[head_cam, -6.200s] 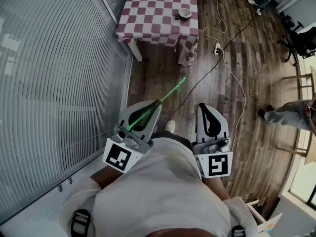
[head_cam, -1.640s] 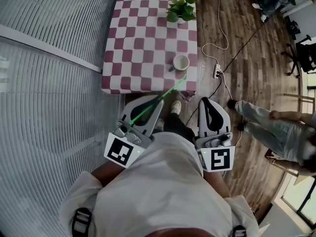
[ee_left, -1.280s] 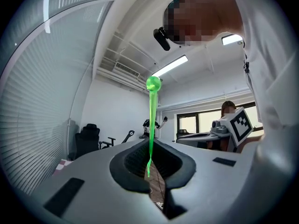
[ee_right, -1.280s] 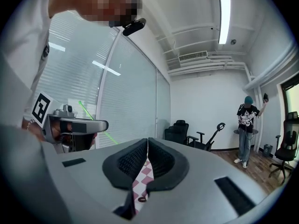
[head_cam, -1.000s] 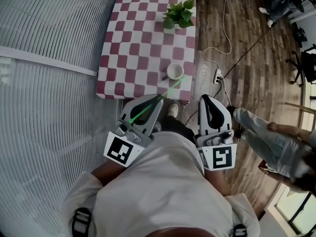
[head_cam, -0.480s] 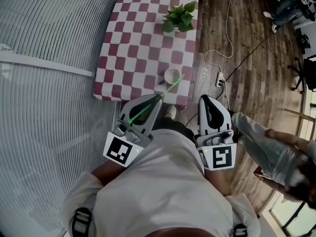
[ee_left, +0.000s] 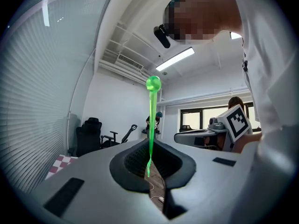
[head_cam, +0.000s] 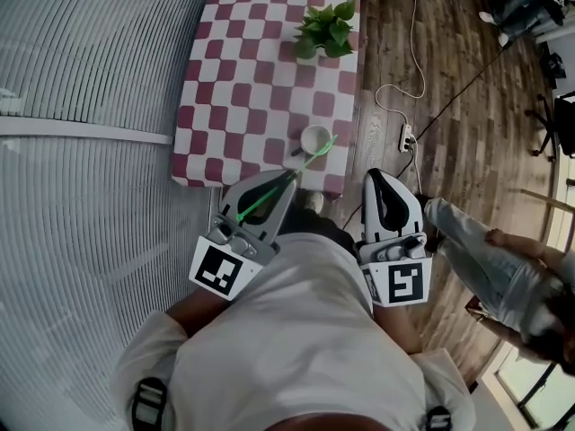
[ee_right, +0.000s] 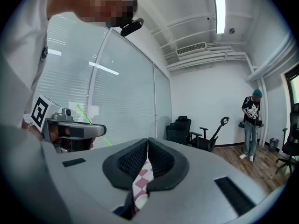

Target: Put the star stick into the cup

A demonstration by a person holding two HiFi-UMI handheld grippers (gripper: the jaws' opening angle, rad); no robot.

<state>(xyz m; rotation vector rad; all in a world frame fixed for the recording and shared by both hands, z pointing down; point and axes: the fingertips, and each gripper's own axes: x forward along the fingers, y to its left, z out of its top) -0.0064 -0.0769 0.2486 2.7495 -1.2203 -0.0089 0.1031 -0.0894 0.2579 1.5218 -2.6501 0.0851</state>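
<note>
A thin green star stick [head_cam: 286, 179] sticks out forward and up from my left gripper [head_cam: 289, 177], whose jaws are shut on its lower end. In the left gripper view the star stick [ee_left: 151, 120] rises straight up out of the closed pads to a round green tip. In the head view that tip overlaps the white cup [head_cam: 314, 137], which stands near the front edge of the red-and-white checkered table [head_cam: 235, 79]. My right gripper [head_cam: 376, 175] is held beside the left, shut with nothing in it. Its closed pads [ee_right: 138, 158] point level over the table.
A potted green plant [head_cam: 325, 27] stands at the table's far right. A glass wall with blinds [head_cam: 81, 151] runs along the left. A power strip and cables [head_cam: 406, 136] lie on the wooden floor to the right. A person's legs [head_cam: 485, 254] are at the right.
The table and cup have drawn closer to both grippers as I walked up to them. The stick's tip now overlaps the cup. The person at the right has shifted.
</note>
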